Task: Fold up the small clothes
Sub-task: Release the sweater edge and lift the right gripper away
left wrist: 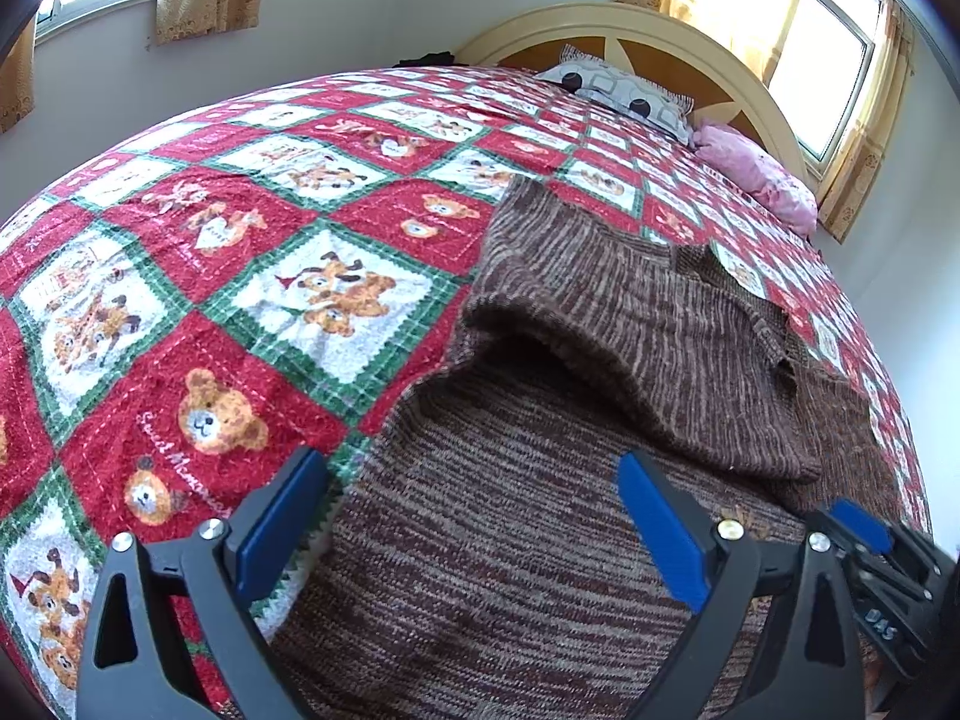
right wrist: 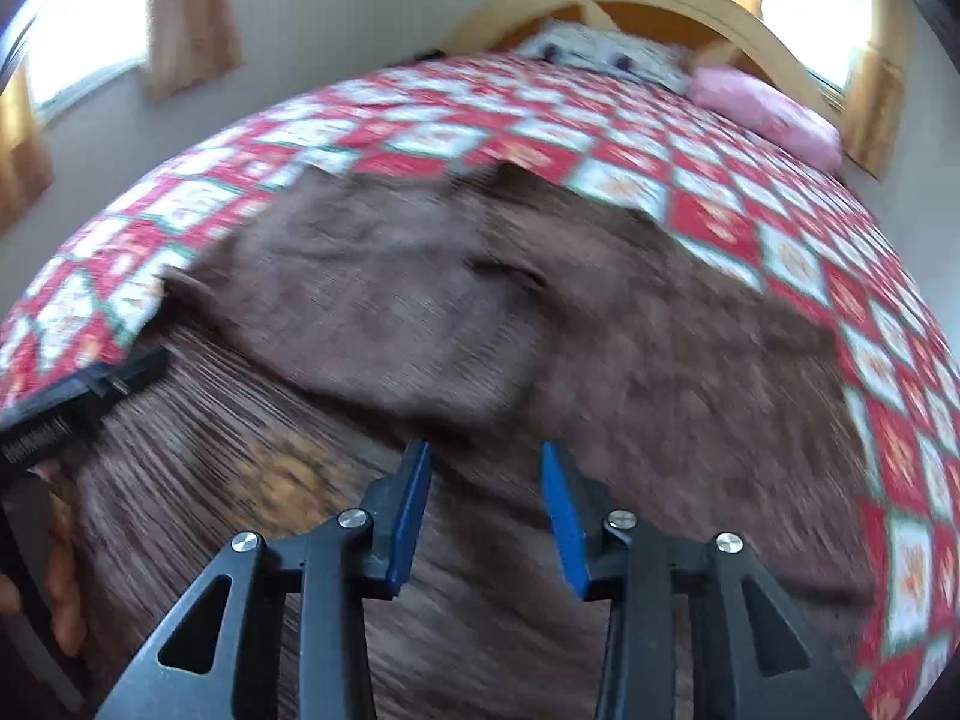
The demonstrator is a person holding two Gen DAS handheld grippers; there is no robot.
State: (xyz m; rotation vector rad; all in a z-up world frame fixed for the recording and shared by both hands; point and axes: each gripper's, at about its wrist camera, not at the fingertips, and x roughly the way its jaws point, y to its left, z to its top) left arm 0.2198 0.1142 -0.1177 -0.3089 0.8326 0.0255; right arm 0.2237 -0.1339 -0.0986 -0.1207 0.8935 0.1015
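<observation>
brown knit sweater (left wrist: 600, 324) is spread on the bed's teddy bear quilt (left wrist: 198, 276), one part folded over the body from about 2 o'clock. left gripper (left wrist: 474, 516) hangs over the hem, fingers wide apart, nothing pinched. right gripper (right wrist: 486, 510) is partly spread over the knit, gripping nothing. pink pillow (left wrist: 756, 174) sits by the headboard (left wrist: 630, 30) at 1 o'clock.

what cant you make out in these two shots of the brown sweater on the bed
- Right wrist view: motion blur smears the brown sweater; its knit and fold edges are unreadable.
- Left wrist view: the sweater's near hem is cut off by the bottom edge and the left hand-held gripper.
- Left wrist view: the right hand-held gripper is cropped at the right edge.
</observation>
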